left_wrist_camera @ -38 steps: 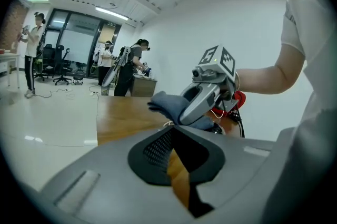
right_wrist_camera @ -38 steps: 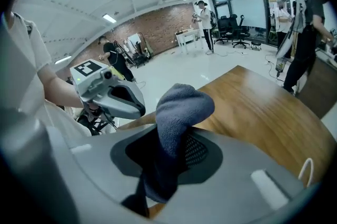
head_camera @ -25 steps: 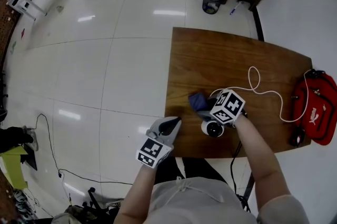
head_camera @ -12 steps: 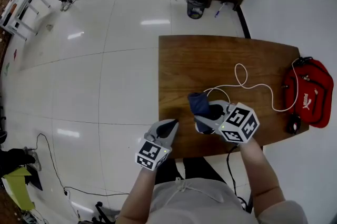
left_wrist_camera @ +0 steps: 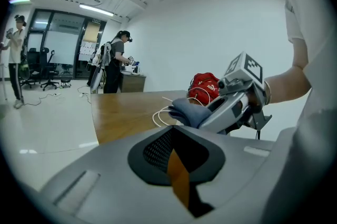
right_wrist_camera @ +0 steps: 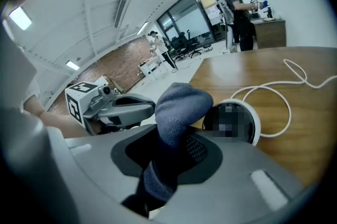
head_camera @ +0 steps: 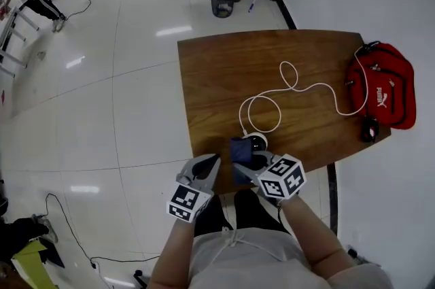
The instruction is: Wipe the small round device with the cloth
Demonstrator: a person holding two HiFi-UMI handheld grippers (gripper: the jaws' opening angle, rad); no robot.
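The small round device [head_camera: 256, 141], white with a dark face, sits near the front edge of the wooden table [head_camera: 224, 77]; the right gripper view shows the device [right_wrist_camera: 235, 122] just past the cloth. My right gripper [head_camera: 246, 165] is shut on a dark blue cloth [head_camera: 240, 150], whose bunched end [right_wrist_camera: 178, 104] sticks up out of the jaws right beside the device. My left gripper [head_camera: 206, 166] hovers at the table's front edge, left of the cloth, shut with nothing in it. In the left gripper view the right gripper [left_wrist_camera: 234, 107] carries the cloth [left_wrist_camera: 185, 111].
A white cable [head_camera: 285, 87] runs in loops from the device to a red bag [head_camera: 380, 87] at the table's right end. A small black object [head_camera: 369, 129] lies below the bag. A bin [head_camera: 221, 3] and people stand on the floor beyond the table.
My right gripper has risen and rolled with the cloth, which went from left of the device to its near side. The left gripper has shifted slightly and stays shut.
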